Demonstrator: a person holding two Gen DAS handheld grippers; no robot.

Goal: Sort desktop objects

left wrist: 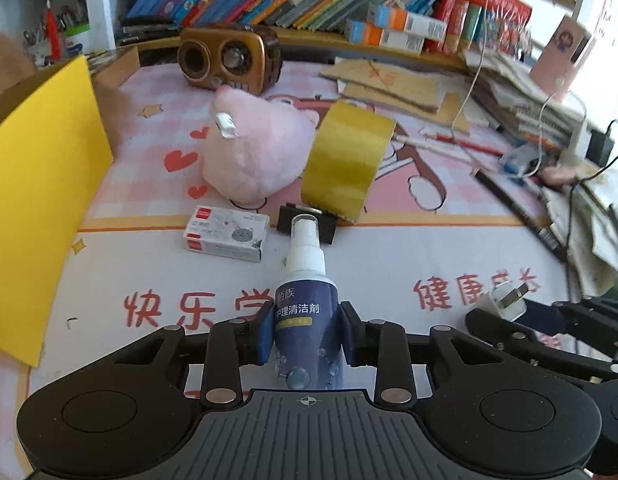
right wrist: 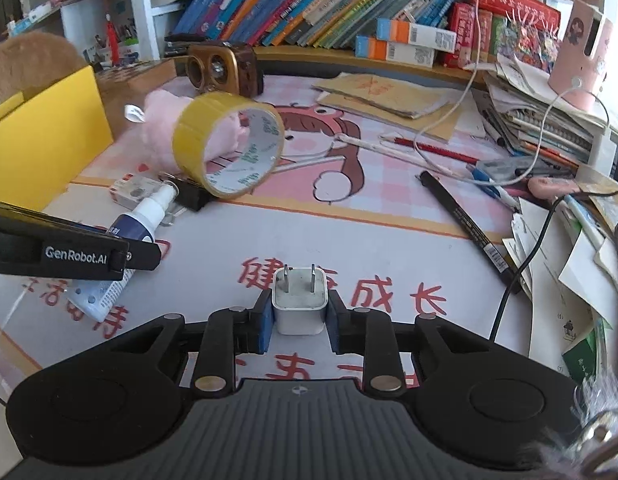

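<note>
- Left gripper [left wrist: 308, 334]: jaws clamped on spray bottle [left wrist: 307, 300], blue pads pressing its dark-blue label mid-body, nozzle pointing away toward tape roll.
- Spray bottle: small, rigid plastic, likely light; smooth round wall probably slippery, so mid-body hold on the label looks safer than the narrow white pump neck. Clear cap, white collar, bubble print near the base.
- Right gripper [right wrist: 299, 308]: jaws closed on white charger plug [right wrist: 299, 300], pads on its two flat sides, two metal prongs pointing forward.
- Charger plug: hard, boxy, light, slightly scuffed; flat faces give a sure hold, prongs best left untouched.
- Just short of tape roll [left wrist: 347, 160]: black binder clip [left wrist: 307, 226], and left of it a small white-and-red box [left wrist: 227, 236].
- Tape roll: yellow, standing on edge, stiff ring, apt to roll.
- Touching tape roll's left side: pink plush toy [left wrist: 255, 148], soft, squashy.
- Well left of tape roll: yellow box [left wrist: 37, 208], probable sorting bin.
- Beyond tape roll: brown retro speaker [left wrist: 229, 58].
</note>
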